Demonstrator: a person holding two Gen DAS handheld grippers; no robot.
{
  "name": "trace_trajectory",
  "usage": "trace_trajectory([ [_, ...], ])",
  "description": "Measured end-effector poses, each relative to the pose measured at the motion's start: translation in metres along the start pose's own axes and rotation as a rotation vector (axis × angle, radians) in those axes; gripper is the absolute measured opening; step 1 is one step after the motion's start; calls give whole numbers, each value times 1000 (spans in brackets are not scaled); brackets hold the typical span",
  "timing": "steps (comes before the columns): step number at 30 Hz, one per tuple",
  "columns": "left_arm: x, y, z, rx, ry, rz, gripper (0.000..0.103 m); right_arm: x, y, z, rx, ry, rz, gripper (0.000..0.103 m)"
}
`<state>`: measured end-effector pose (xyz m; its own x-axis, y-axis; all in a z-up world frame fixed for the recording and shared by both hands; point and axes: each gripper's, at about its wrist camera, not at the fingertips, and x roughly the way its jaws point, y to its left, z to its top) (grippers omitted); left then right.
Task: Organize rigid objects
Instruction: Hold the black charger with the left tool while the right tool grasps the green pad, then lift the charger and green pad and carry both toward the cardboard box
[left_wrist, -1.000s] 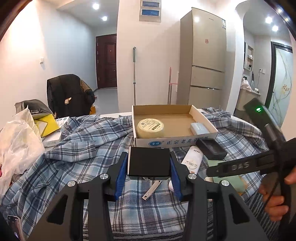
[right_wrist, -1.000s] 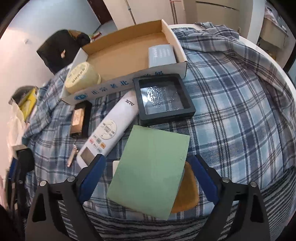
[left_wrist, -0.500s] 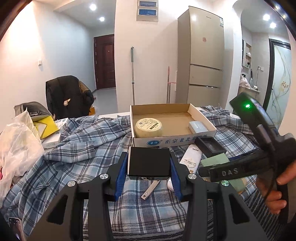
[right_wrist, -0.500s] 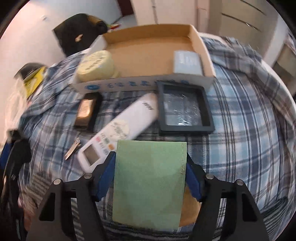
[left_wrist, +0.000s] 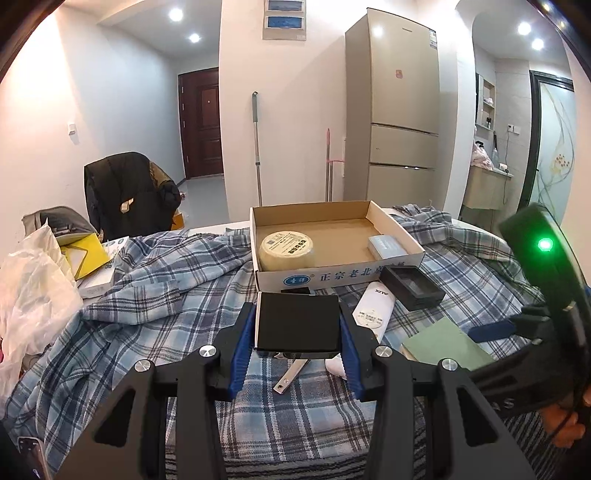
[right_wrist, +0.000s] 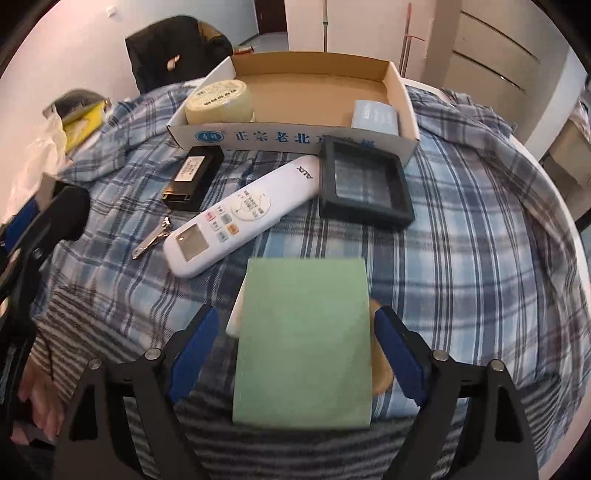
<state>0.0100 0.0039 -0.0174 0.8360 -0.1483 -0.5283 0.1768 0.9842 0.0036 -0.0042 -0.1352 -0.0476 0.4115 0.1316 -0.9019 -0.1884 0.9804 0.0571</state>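
Note:
My left gripper (left_wrist: 297, 332) is shut on a flat black box (left_wrist: 297, 321), held just above the plaid cloth in front of the cardboard box (left_wrist: 399, 225). That cardboard box holds a round yellow tin (left_wrist: 286, 247) and a small grey-blue pack (left_wrist: 386, 245). My right gripper (right_wrist: 295, 354) points down over a green booklet (right_wrist: 303, 332), which lies between its blue pads (right_wrist: 192, 350). Its jaws are opening, with a gap on the left side. Something white and a wooden piece lie under the booklet. A white remote (right_wrist: 240, 218), a black frame case (right_wrist: 364, 184) and a black labelled block (right_wrist: 194, 173) lie in between.
A metal nail clipper (right_wrist: 151, 242) lies left of the remote. The table under the plaid cloth (right_wrist: 480, 221) is round, and its edge drops off at the right. A plastic bag (left_wrist: 33, 284), yellow papers and a jacket-draped chair (left_wrist: 125, 192) stand at the left.
The right gripper rolled and shifted, so the green booklet now sits square between its jaws. The jaws narrowed onto it, then widened again. The left gripper and its black box stayed put.

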Motion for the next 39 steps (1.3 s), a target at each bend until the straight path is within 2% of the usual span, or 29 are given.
trace_trajectory([
  [3, 0, 0, 0, 0, 0, 0, 45, -5, -5, -9, 19, -4, 1, 85],
  [8, 0, 0, 0, -1, 5, 1, 45, -7, -2, -20, -20, -18, -28, 85],
  [11, 0, 1, -1, -4, 2, 5, 45, -11, 1, -24, -36, -47, -87, 69],
  [14, 0, 4, 0, -18, 5, 1, 45, -12, -3, -22, -38, -48, -56, 68],
  [20, -1, 5, 1, -22, -6, 3, 45, -27, -12, -25, -47, -105, -89, 68],
  [25, -5, 6, 2, -11, -18, 29, 45, -46, -21, -28, -34, -159, -70, 68],
  [27, -8, 10, 4, -41, -9, 6, 45, -55, -25, -29, -34, -179, -62, 68],
  [29, -12, 11, 9, -58, -13, 3, 45, -63, -30, -27, -31, -197, -51, 68],
  [39, -54, -7, 47, -8, -80, 15, 45, -108, -46, -5, -5, -329, -32, 68],
])
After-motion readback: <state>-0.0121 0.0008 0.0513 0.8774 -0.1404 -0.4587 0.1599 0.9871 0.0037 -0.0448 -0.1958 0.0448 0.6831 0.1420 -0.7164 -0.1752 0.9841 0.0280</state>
